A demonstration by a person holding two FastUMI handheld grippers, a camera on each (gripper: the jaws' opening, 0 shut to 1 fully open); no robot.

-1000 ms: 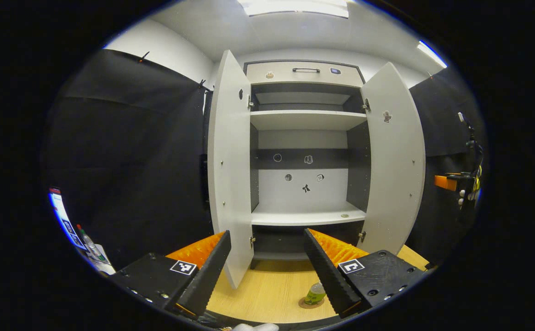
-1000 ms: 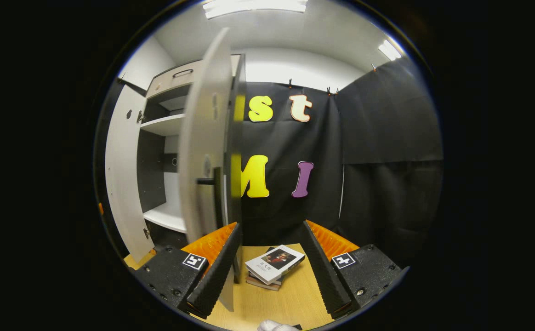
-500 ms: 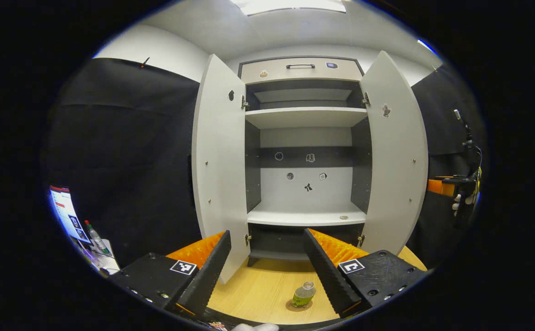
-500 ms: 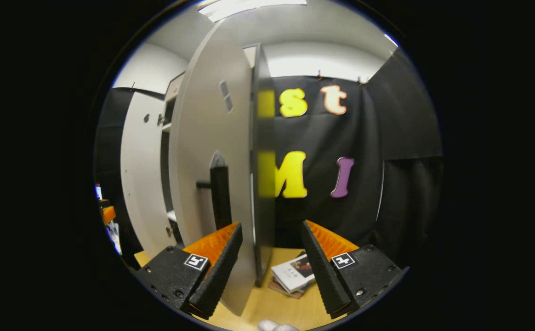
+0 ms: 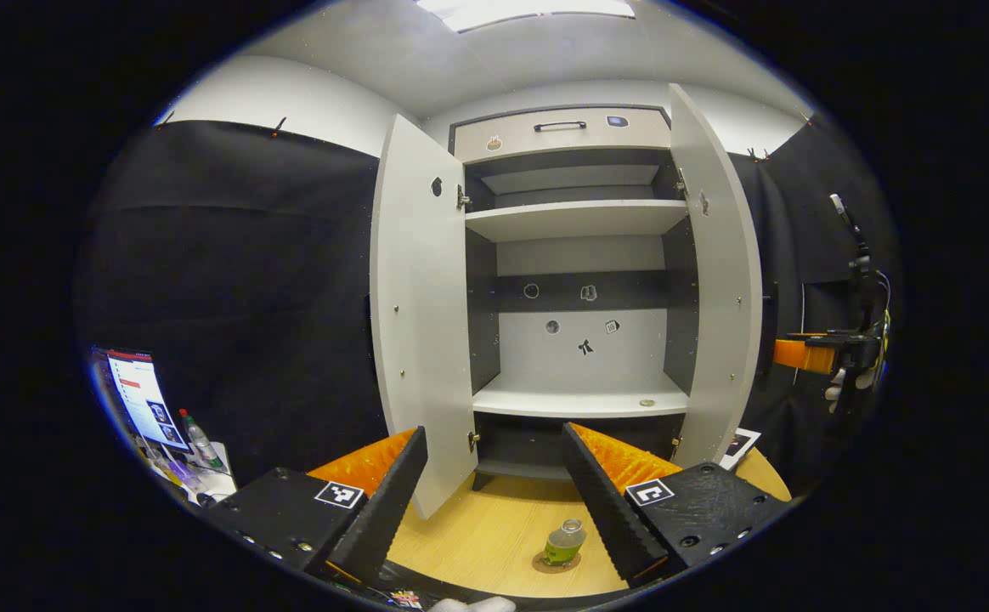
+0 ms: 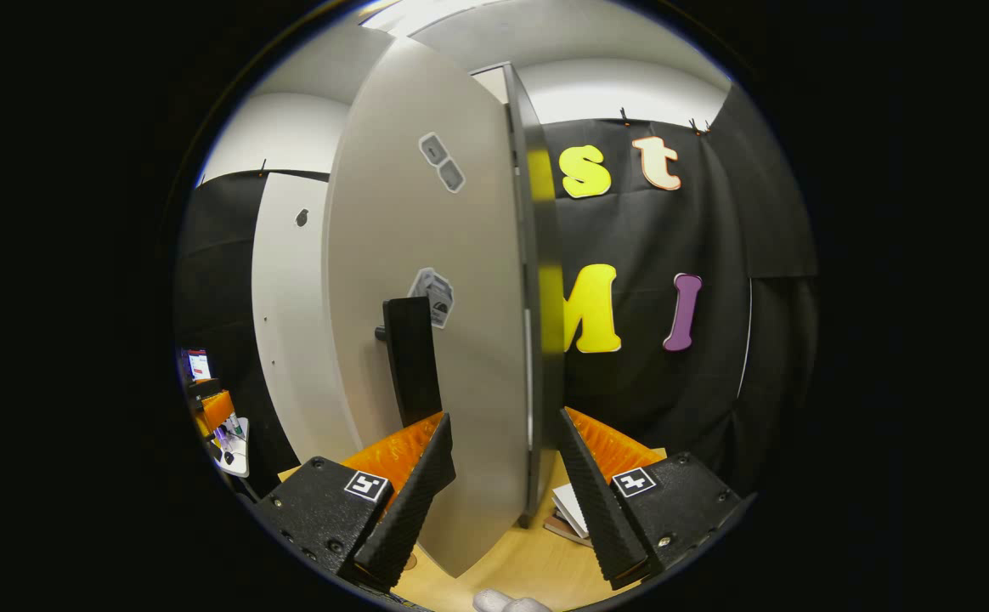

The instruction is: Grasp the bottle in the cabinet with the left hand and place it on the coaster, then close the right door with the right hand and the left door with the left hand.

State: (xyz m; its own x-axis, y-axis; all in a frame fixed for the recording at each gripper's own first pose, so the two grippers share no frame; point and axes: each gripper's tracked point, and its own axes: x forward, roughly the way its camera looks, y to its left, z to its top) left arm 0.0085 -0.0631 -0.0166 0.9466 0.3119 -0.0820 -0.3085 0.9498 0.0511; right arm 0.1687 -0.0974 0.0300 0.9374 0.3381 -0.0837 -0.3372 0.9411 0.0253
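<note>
A small clear bottle with a green label (image 5: pixel 564 544) stands upright on the round coaster (image 5: pixel 556 563) on the wooden table in front of the white cabinet (image 5: pixel 579 255). My left gripper (image 5: pixel 494 497) is open and holds nothing; it hangs above the table, short of the bottle. The left door (image 5: pixel 418 323) stands wide open. The right door (image 5: pixel 715 289) is swung partway inward. In the right gripper view its outer face (image 6: pixel 443 340) and black handle (image 6: pixel 409 361) are close up. My right gripper (image 6: pixel 503 442) is open, with the door's free edge between its fingers.
The cabinet's shelves (image 5: pixel 575 399) hold only a small round thing. Books (image 6: pixel 571 514) lie on the table (image 5: pixel 477 535) behind the right door. A screen and small bottles (image 5: pixel 155 416) stand at the far left.
The right door has swung further toward shut, with my right gripper moving along behind it. My left gripper has drawn back a little; the bottle stays on the coaster.
</note>
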